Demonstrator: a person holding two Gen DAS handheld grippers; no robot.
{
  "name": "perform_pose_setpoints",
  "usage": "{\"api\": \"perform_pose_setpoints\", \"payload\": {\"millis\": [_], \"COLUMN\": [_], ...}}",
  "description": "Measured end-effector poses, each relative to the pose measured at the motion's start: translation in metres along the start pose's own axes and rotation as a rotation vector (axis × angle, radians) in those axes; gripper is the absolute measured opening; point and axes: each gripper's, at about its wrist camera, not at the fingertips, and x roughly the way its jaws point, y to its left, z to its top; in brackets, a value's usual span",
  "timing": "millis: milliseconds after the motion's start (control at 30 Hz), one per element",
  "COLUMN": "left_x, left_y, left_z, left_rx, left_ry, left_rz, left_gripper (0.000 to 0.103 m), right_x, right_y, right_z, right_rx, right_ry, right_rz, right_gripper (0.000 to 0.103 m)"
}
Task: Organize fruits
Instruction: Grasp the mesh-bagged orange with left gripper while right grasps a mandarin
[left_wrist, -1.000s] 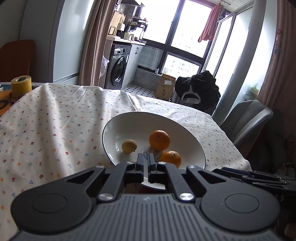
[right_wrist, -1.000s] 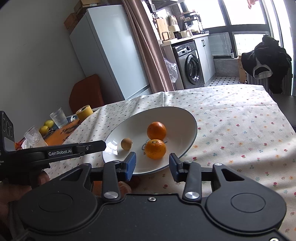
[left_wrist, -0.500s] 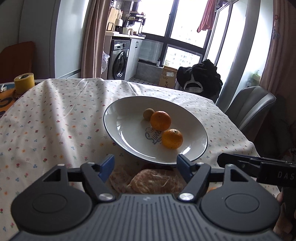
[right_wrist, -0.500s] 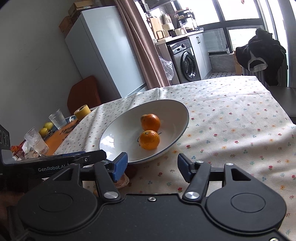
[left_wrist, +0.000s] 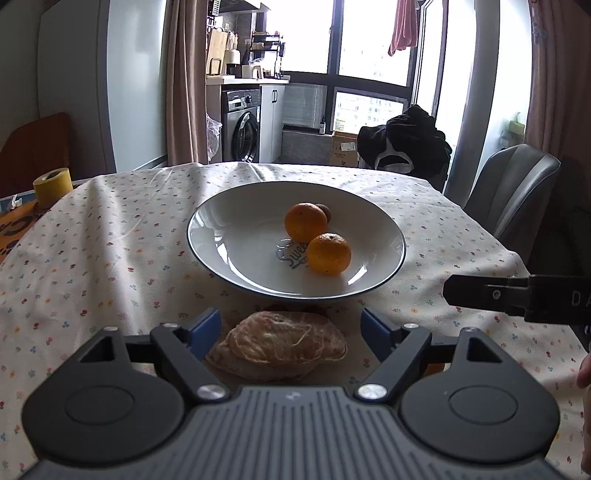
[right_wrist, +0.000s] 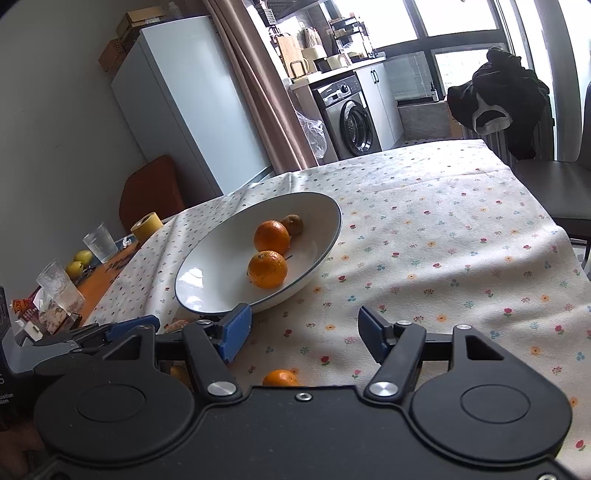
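I am working in a lived-in home, at a dining table (left_wrist: 110, 258) under a flowered cloth. Behind it a washing machine (left_wrist: 242, 125) sits under a counter crowded with kitchen things, beside a tall white fridge (right_wrist: 177, 99). Brown curtains (left_wrist: 184, 81) frame large windows, a pink garment (left_wrist: 404, 24) hangs up to dry, and dark clothes (left_wrist: 406, 142) are heaped on a chair. 2 drinking glasses (right_wrist: 99, 242) stand at the table's far end.
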Motion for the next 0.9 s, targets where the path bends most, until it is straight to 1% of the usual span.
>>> {"api": "perform_pose_setpoints", "payload": {"millis": [167, 333, 400, 433, 467, 533, 633, 767, 900], "left_x": [0.008, 0.011, 0.012, 0.013, 0.014, 0.013, 0.01, 0.004, -0.008], "left_y": [-0.005, -0.013, -0.018, -0.021, -0.024, -0.023, -0.017, -0.01, -0.007], "left_z": [-0.004, -0.009, -0.011, -0.012, -0.012, -0.011, -0.008, -0.005, 0.001], "left_rx": [0.032, 0.087, 0.125, 0.155, 0.18, 0.174, 0.153, 0.126, 0.117], "left_ry": [0.029, 0.023, 0.03, 0.034, 0.039, 0.041, 0.045, 0.036, 0.008], "left_rz": [0.022, 0.05, 0.069, 0.087, 0.1, 0.104, 0.085, 0.062, 0.05], "left_gripper": [0.081, 0.081, 0.081, 0.077, 0.077, 0.071, 0.068, 0.067, 0.067], "right_x": [-0.001, -0.004, -0.005, -0.004, -0.004, -0.003, 0.0, 0.006, 0.009], "right_y": [-0.005, -0.008, -0.008, -0.008, -0.008, -0.008, -0.005, -0.001, 0.006], "right_z": [-0.005, -0.012, -0.016, -0.018, -0.02, -0.024, -0.029, -0.032, -0.034], "right_rx": [0.008, 0.021, 0.019, 0.017, 0.015, 0.007, -0.007, -0.027, -0.056], "right_ry": [0.006, 0.015, 0.02, 0.025, 0.03, 0.039, 0.056, 0.081, 0.088], "right_rz": [0.0, 0.001, 0.003, 0.003, 0.005, 0.009, 0.016, 0.032, 0.033], "right_gripper": [0.067, 0.07, 0.071, 0.071, 0.071, 0.071, 0.069, 0.057, 0.056]}}
